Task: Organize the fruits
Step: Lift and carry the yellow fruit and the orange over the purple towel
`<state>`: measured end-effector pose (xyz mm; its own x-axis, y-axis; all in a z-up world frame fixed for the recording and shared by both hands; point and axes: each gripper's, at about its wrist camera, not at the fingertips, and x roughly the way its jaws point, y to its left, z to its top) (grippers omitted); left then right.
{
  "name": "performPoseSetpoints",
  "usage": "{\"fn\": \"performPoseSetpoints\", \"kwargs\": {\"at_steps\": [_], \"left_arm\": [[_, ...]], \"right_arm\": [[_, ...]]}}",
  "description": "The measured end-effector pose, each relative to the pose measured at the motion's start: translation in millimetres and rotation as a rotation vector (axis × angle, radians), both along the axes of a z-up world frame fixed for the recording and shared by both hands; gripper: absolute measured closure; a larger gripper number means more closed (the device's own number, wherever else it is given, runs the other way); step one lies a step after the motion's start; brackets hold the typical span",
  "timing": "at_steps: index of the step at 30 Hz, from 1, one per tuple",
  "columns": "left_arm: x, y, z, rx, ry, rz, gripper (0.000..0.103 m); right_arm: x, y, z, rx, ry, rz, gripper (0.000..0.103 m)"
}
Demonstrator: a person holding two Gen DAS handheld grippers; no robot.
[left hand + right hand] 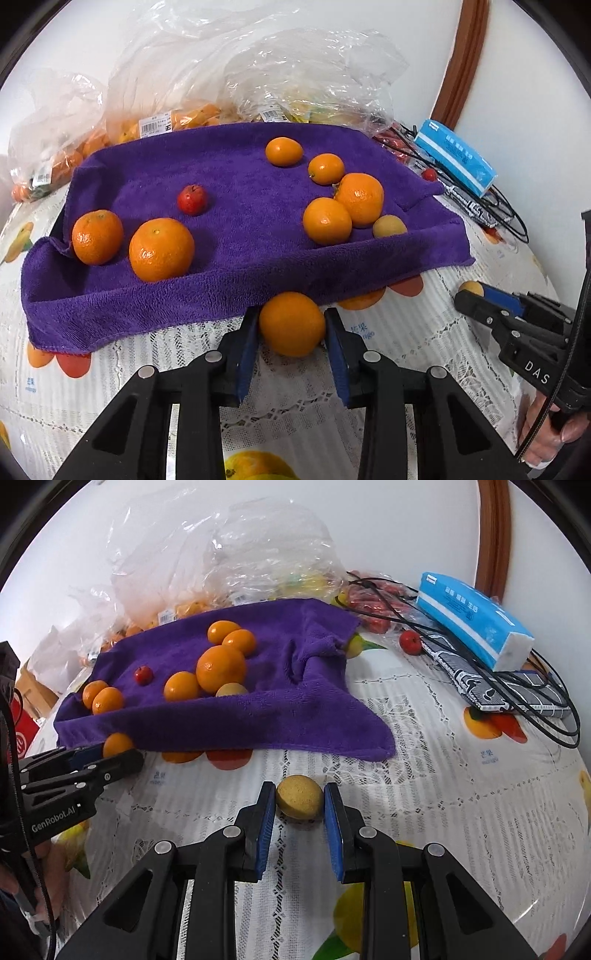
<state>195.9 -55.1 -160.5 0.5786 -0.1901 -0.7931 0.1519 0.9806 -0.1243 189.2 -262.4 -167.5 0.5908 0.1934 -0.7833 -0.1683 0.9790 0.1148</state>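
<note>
A purple towel (pixel 236 229) lies over a tray on the table and holds several oranges, a small red fruit (pixel 192 199) and a small yellow fruit (pixel 389 226). My left gripper (pixel 291 328) is shut on an orange (pixel 291 323) just before the towel's near edge; the orange also shows in the right wrist view (pixel 117 744). My right gripper (pixel 300 799) is shut on a yellow-brown fruit (pixel 299 800) low over the tablecloth, right of the towel (pixel 258 701). In the left wrist view the right gripper (pixel 469 293) stands at far right.
Clear plastic bags of fruit (pixel 221 92) stand behind the towel. A blue tissue pack (pixel 476 620), black cables (pixel 535 709), a patterned pouch (pixel 480 686) and a loose red fruit (pixel 410 641) lie at back right. A lace tablecloth (pixel 443 794) with fruit prints covers the table.
</note>
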Motion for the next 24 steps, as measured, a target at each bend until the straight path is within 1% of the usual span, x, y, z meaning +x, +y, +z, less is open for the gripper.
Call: {"fn": "performPoseSetpoints", "kwargs": {"at_steps": [3, 6, 9, 12, 16, 20, 22, 24], "left_arm": [[-1.2, 3.1, -0.4, -0.030, -0.004, 0.000, 0.070], [-4.5, 7.8, 1.4, -0.099, -0.009, -0.017, 0.070], [-6.6, 7.3, 3.2, -0.134, -0.012, -0.037, 0.070], [-10.0, 5.9, 6.4, -0.162, -0.014, -0.056, 0.070], [-16.9, 6.3, 13.5, -0.217, -0.027, -0.074, 0.070], [-21.3, 7.1, 15.5, -0.285, -0.009, -0.091, 0.070], [-23.8, 7.0, 19.2, -0.287, -0.025, -0.093, 0.070], [-26.5, 8.0, 24.0, -0.271, -0.055, -0.081, 0.070]], "right_arm": [[0.7, -3.4, -1.0, 0.021, 0.000, -0.001, 0.077], [-0.7, -6.6, -1.3, 0.056, -0.008, 0.014, 0.077], [-2.7, -9.4, 4.3, 0.078, -0.038, 0.002, 0.077], [-1.4, -8.0, 4.6, 0.094, -0.034, 0.016, 0.077], [-3.2, -11.0, 7.8, 0.132, -0.058, 0.028, 0.077], [-2.8, -14.5, 6.9, 0.179, -0.070, 0.036, 0.077], [-3.1, -16.0, 9.6, 0.192, -0.081, 0.023, 0.077], [-5.5, -12.7, 14.0, 0.198, -0.112, 0.036, 0.077]]}}
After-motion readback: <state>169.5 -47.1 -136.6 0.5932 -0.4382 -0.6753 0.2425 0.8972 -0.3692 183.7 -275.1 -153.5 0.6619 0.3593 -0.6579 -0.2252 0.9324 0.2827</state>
